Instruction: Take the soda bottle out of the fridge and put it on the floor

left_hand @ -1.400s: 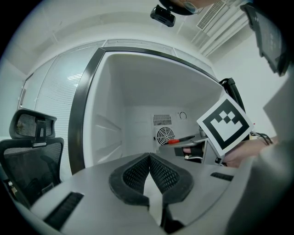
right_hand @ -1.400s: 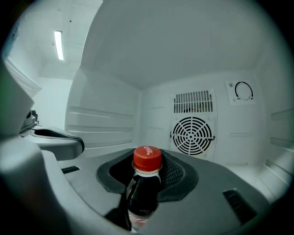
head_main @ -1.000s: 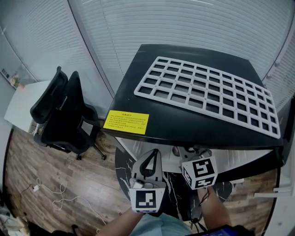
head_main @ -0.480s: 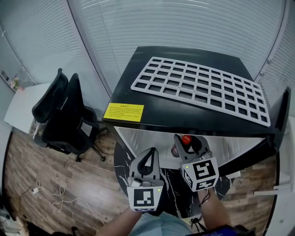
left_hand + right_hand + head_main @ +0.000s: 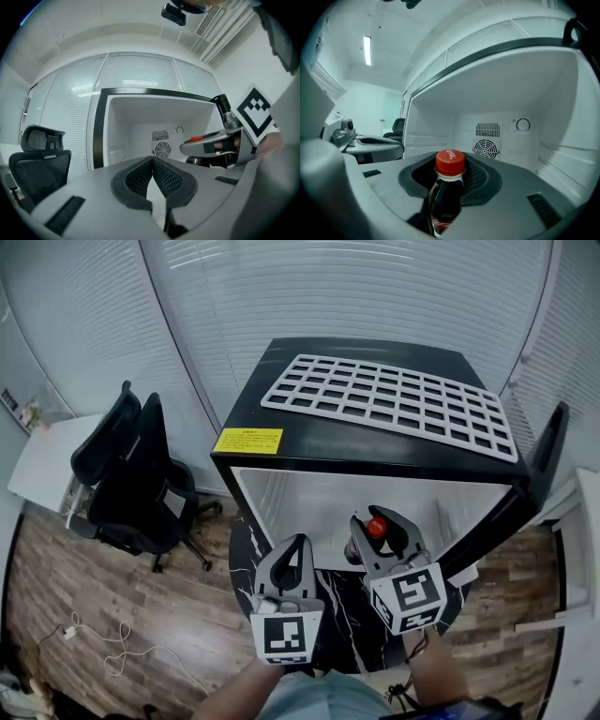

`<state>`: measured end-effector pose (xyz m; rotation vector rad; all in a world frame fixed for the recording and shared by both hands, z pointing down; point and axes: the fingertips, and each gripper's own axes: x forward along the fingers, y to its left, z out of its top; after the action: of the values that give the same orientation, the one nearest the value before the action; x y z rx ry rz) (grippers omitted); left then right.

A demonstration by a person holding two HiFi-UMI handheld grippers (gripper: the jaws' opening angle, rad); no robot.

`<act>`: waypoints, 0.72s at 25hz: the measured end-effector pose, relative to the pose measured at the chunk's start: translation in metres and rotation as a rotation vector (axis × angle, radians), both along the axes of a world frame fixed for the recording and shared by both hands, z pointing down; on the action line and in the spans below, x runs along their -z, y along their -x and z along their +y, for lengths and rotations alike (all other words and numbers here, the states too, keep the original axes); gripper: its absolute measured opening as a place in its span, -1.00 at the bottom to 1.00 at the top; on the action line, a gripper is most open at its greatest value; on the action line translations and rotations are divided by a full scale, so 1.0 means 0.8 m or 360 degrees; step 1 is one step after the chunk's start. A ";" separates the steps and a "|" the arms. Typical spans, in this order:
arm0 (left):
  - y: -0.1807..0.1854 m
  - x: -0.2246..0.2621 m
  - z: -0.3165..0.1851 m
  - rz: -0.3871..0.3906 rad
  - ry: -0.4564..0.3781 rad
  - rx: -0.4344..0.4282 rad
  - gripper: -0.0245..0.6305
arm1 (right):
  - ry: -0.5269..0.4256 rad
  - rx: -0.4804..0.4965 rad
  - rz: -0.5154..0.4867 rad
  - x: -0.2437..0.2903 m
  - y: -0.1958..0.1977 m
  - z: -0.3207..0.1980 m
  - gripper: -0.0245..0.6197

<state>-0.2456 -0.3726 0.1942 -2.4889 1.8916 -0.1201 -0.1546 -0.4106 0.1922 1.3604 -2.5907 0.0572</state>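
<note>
The soda bottle is dark with a red cap, and my right gripper is shut on its neck and shoulder. In the head view the bottle's red cap shows between the right gripper's jaws, just in front of the open black fridge. The fridge's white inside has a fan grille and a dial on its back wall. My left gripper hangs to the left of the right one, shut with nothing in it. In the left gripper view its pads meet.
A white grid rack lies on top of the fridge, whose door stands open at the right. Under both grippers lies a round black marbled slab. A black office chair, a white desk and a loose cable are at the left on the wood floor.
My right gripper has drawn back from under the fridge's top edge with the bottle, so the red cap now shows. The left gripper has stayed shut and shifted slightly back.
</note>
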 end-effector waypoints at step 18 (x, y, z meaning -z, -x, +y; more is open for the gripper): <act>-0.063 -0.045 0.105 -0.0109 0.0046 -0.0114 -0.88 | -0.0077 0.0006 0.0002 0.049 -0.048 0.115 -0.51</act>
<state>-0.1952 -0.2883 0.2300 -2.5325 1.7853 -0.2305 -0.1160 -0.3187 0.1531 1.3713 -2.6099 -0.0067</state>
